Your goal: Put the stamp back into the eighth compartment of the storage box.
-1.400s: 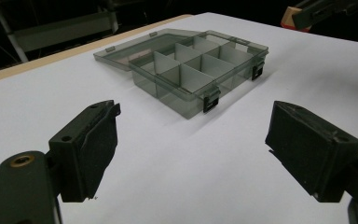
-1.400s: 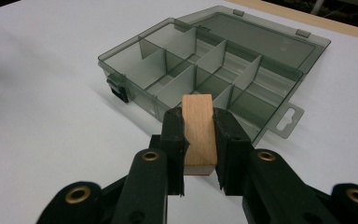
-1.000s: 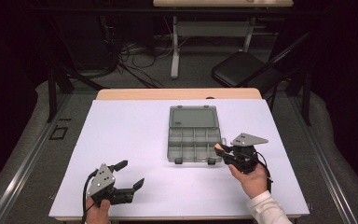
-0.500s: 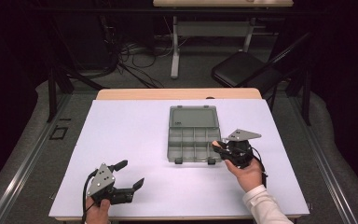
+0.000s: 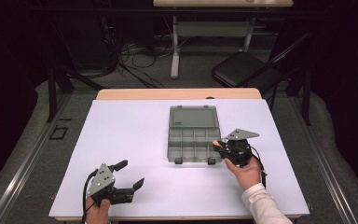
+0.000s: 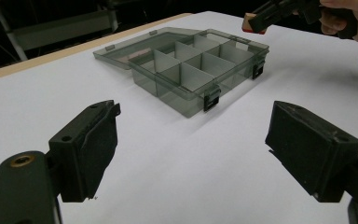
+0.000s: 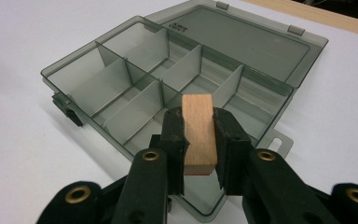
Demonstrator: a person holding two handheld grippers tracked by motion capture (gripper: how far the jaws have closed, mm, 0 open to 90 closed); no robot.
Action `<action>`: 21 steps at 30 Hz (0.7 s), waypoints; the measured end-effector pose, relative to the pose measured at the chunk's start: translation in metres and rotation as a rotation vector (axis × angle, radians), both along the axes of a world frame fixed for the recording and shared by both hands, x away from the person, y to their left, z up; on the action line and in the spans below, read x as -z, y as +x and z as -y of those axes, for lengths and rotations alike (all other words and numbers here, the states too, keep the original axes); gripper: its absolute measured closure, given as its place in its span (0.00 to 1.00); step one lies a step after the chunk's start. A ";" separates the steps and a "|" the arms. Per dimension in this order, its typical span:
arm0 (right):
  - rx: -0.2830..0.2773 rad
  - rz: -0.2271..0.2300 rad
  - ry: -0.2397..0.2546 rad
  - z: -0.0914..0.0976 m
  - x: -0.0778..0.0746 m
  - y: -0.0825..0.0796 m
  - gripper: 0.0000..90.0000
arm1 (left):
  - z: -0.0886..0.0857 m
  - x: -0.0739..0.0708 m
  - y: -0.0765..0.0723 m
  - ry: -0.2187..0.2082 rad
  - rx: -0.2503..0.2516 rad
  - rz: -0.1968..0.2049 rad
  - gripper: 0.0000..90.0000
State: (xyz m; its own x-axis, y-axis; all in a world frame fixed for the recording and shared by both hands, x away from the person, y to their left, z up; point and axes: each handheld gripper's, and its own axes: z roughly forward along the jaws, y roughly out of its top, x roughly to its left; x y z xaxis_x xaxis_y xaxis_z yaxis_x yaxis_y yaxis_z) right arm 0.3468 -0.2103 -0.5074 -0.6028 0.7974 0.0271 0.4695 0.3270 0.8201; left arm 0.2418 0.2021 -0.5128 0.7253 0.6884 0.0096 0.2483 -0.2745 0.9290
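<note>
A smoky clear compartment box (image 5: 193,140) lies open on the white table, its lid (image 5: 192,116) folded flat behind it. My right gripper (image 5: 220,146) hovers at the box's near right corner, shut on a small wooden block (image 7: 198,133). The block hangs over the box's (image 7: 168,88) nearest compartments, which look empty. At the table's front left, my left gripper (image 5: 129,173) stands open with nothing between its jaws. Its view shows the box (image 6: 191,70) ahead and the right gripper (image 6: 261,17) with the block (image 6: 249,23) at the box's far corner.
Two black latches (image 5: 178,161) sit on the box's front edge. A black chair (image 5: 242,67) and table legs with cables stand on the floor beyond the table. The white table top (image 5: 130,135) stretches wide left of the box.
My right gripper has moved left with the wooden block, from beside the box to over its near right corner. The left gripper has stayed put.
</note>
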 end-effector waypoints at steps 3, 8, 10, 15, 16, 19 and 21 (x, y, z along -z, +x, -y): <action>0.003 -0.012 -0.007 0.000 0.004 0.001 0.84 | 0.001 0.000 0.000 0.000 0.000 0.000 0.18; 0.005 -0.019 -0.015 0.000 0.009 0.003 0.84 | 0.001 0.001 0.000 0.000 0.002 -0.003 0.18; 0.002 -0.020 -0.018 0.001 0.011 0.004 0.84 | 0.001 0.001 0.000 -0.001 0.002 -0.003 0.18; 0.008 -0.035 -0.030 0.000 0.018 0.007 0.84 | 0.002 0.001 0.001 0.001 0.001 -0.005 0.18; 0.005 -0.038 -0.035 0.000 0.019 0.007 0.84 | 0.002 0.001 0.001 0.001 0.002 -0.005 0.18; 0.008 -0.041 -0.040 -0.001 0.021 0.008 0.84 | 0.002 0.001 0.001 -0.003 0.003 -0.009 0.18; 0.011 -0.041 -0.041 -0.002 0.023 0.009 0.84 | 0.002 0.002 0.001 -0.002 0.003 -0.010 0.18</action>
State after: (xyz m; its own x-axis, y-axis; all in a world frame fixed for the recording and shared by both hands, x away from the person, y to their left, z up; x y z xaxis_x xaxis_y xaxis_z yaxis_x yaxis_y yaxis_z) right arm 0.3558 -0.2088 -0.5305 -0.5934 0.8047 0.0183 0.5059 0.3552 0.7861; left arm 0.2429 0.1999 -0.5143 0.7272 0.6864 0.0011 0.2569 -0.2736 0.9269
